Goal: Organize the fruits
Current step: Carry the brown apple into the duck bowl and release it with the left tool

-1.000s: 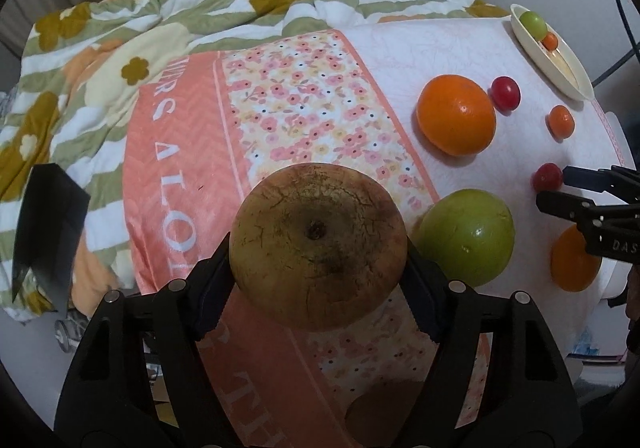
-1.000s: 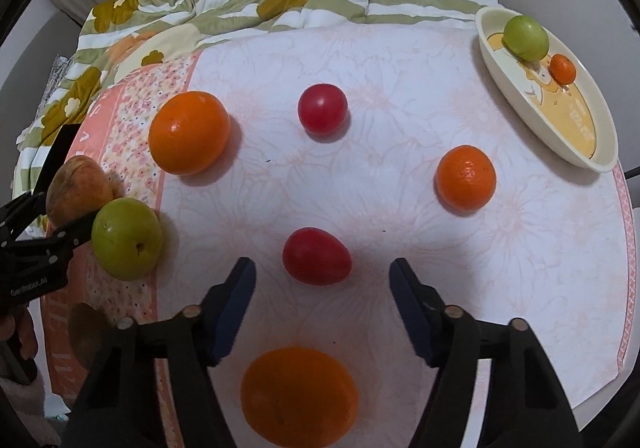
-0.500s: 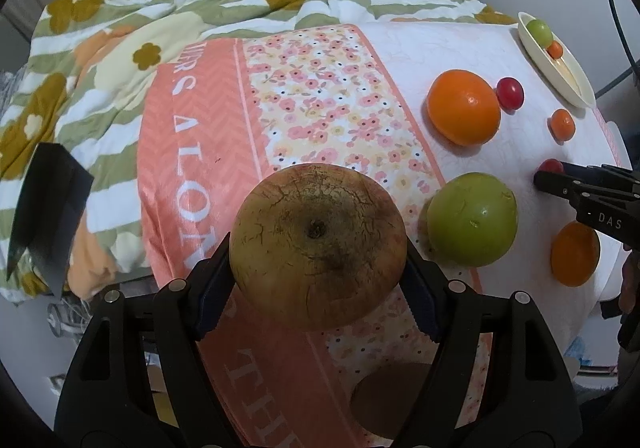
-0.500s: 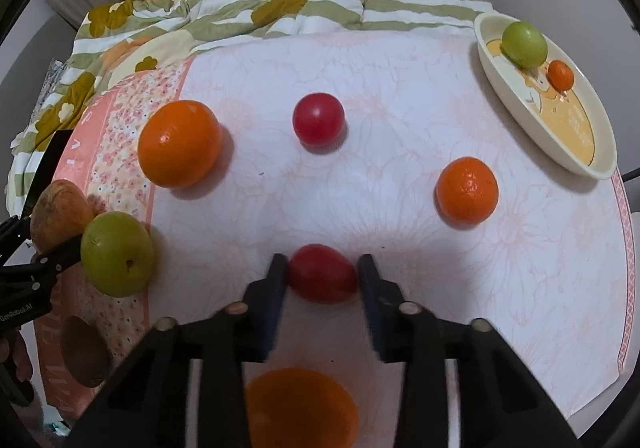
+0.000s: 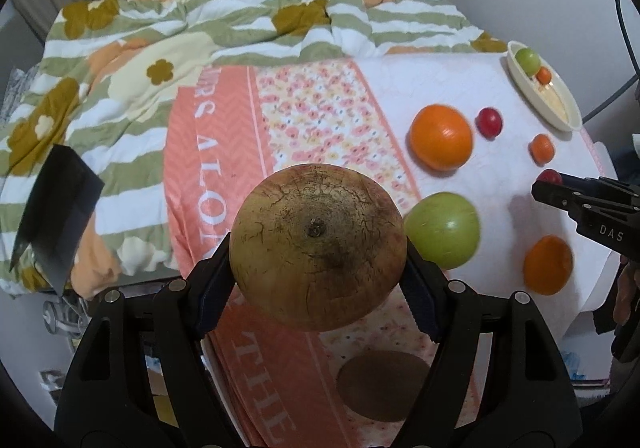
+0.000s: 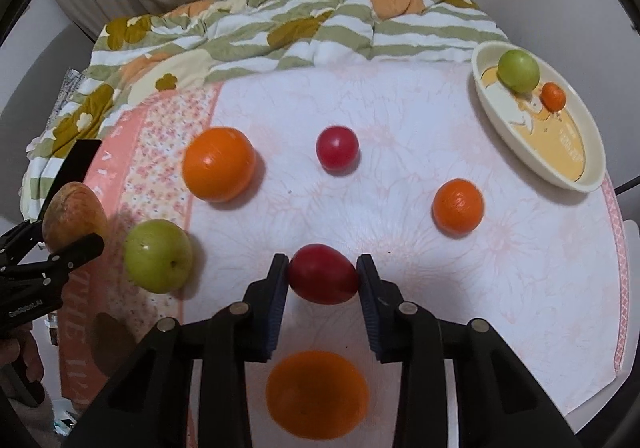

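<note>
Closed since earlier, right tool (image 6: 322,275) grips glossy red fruit (image 6: 322,279); left tool (image 5: 318,268) holds cracked brown fruit (image 5: 318,256).

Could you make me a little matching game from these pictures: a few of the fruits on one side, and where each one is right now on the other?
Things:
1. brown cracked fruit
2. oval red fruit
3. small green fruit
4. large orange

Places:
A. in the cream dish
B. between the right gripper fingers
C. lying free on the white cloth
D. clamped in the left gripper

Pairs: 1-D, 2-B, 3-A, 4-C
</note>
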`<act>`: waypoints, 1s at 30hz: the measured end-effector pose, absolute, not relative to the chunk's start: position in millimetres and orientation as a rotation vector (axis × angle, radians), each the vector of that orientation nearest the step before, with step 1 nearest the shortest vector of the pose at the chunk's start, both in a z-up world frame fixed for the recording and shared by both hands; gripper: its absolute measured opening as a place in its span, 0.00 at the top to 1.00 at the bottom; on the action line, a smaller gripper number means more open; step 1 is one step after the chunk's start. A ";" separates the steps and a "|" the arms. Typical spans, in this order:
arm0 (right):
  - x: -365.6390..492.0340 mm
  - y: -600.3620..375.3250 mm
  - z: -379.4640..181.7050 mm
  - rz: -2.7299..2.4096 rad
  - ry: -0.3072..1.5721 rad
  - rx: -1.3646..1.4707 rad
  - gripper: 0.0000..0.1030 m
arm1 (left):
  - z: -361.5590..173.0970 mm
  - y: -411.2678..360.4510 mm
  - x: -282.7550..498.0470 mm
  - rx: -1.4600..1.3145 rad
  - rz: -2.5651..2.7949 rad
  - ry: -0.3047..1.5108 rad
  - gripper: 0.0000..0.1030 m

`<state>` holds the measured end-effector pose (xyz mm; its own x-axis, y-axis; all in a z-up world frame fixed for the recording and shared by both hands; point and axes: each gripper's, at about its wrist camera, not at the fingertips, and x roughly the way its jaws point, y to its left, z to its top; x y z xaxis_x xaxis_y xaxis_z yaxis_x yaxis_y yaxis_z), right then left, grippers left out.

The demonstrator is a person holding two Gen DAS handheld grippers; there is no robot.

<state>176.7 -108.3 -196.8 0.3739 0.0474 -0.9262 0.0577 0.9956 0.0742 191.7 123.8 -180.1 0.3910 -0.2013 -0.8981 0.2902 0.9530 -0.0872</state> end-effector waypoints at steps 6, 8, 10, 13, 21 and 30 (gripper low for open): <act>168.1 -113.2 -165.2 0.020 1.132 0.112 0.69 | -146.1 110.8 183.5 0.092 -0.315 1.067 0.17; 164.7 -119.8 -152.3 0.031 1.105 0.119 0.69 | -134.1 103.2 180.9 0.086 -0.311 1.049 0.17; 162.6 -127.0 -141.8 0.040 1.083 0.131 0.69 | -123.3 94.3 177.8 0.080 -0.307 1.035 0.17; 161.5 -140.9 -129.5 0.055 1.059 0.136 0.69 | -108.1 75.3 174.5 0.071 -0.297 1.012 0.17; 161.1 -205.1 -107.0 0.104 1.023 0.110 0.69 | -79.4 6.6 168.0 0.024 -0.279 0.965 0.17; 172.4 -289.5 -95.2 0.137 1.000 0.079 0.69 | -72.3 -86.5 178.9 0.008 -0.272 0.933 0.17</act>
<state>172.4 -289.5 -95.2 0.5326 0.1513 -0.8328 -0.0790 0.9885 0.1291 178.9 -86.5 -72.2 0.5637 -0.2276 -0.7940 0.2343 0.9659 -0.1105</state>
